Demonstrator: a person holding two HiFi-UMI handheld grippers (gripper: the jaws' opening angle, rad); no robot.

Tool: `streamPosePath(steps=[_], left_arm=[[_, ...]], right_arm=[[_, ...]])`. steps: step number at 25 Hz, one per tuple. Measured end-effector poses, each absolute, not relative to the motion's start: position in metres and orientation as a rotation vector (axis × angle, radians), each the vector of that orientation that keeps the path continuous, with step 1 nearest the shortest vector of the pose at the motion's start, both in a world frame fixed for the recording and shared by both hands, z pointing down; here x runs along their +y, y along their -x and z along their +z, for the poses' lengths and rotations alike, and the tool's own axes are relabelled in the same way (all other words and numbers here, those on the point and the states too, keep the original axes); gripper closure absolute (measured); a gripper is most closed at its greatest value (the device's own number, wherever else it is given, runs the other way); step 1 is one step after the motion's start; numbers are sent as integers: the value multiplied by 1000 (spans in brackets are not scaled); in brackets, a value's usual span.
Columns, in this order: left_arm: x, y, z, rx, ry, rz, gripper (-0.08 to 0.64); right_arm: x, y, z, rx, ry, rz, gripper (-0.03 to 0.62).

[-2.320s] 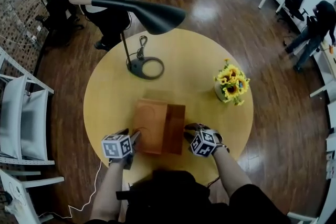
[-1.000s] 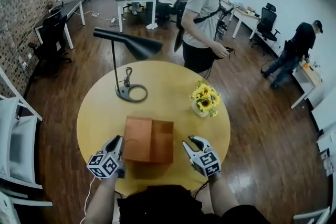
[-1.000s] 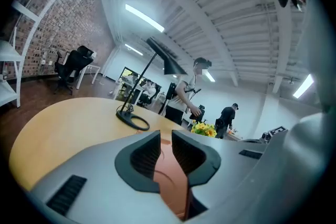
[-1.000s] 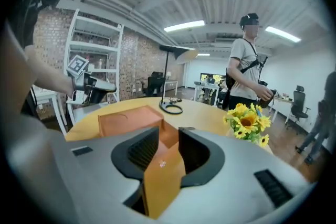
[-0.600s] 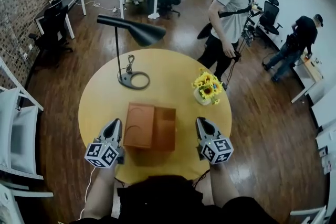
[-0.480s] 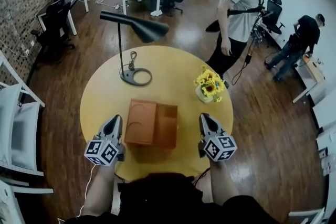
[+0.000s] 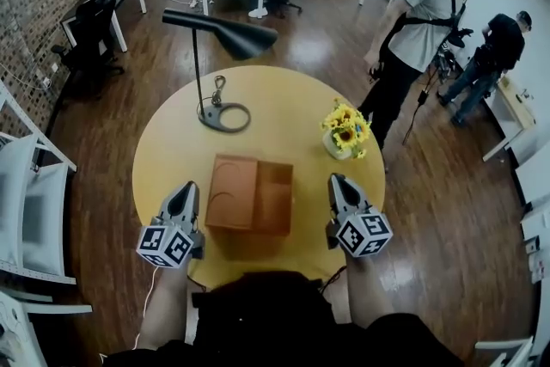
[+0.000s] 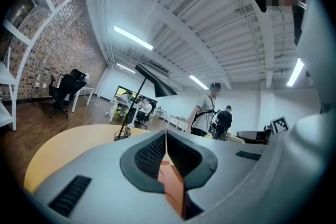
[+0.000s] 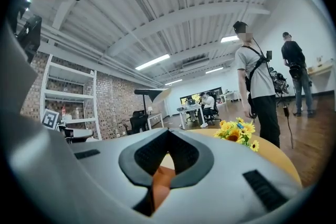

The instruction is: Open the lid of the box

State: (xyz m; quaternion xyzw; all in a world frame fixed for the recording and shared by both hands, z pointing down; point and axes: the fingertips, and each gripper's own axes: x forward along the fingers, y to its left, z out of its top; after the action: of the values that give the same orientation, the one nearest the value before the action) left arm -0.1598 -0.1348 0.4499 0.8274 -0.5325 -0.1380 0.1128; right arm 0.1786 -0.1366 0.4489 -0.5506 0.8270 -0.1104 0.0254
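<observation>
The orange-brown square box [image 7: 275,202] sits on the round yellow desk [image 7: 284,112], its flat lid [image 7: 232,189] seemingly already folded open leftward; the left tool [image 7: 186,192] and right tool [image 7: 339,185] flank it, pinched together and empty, so probably only withdrawing remains.

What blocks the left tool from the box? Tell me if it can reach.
Probably yes: the left tool sits shut right beside the box, with only bare table between them.
</observation>
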Motion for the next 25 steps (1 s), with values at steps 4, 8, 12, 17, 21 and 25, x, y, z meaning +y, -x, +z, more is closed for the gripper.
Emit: streamPosePath(steps=[4, 8, 12, 17, 21, 25], left_arm=[[-126, 160, 451, -1567, -2432, -408, 558], [-123, 165, 448, -1587, -2429, -418, 558], [-118, 172, 445, -1613, -2417, -449, 558], [-110, 178, 442, -1637, -2397, -481, 558], [-107, 182, 444, -1638, -2388, -479, 558], [-104, 185, 452, -1648, -2371, -463, 558]], right_arm=[[-128, -172, 449, 2568, 1676, -329, 592], [-126, -168, 450, 2588, 1653, -330, 592], [-125, -167, 451, 2591, 1633, -341, 592], [-123, -166, 454, 2600, 1617, -356, 591], [-123, -161, 457, 2614, 1609, -371, 592], [-122, -157, 464, 2616, 1594, -400, 591]])
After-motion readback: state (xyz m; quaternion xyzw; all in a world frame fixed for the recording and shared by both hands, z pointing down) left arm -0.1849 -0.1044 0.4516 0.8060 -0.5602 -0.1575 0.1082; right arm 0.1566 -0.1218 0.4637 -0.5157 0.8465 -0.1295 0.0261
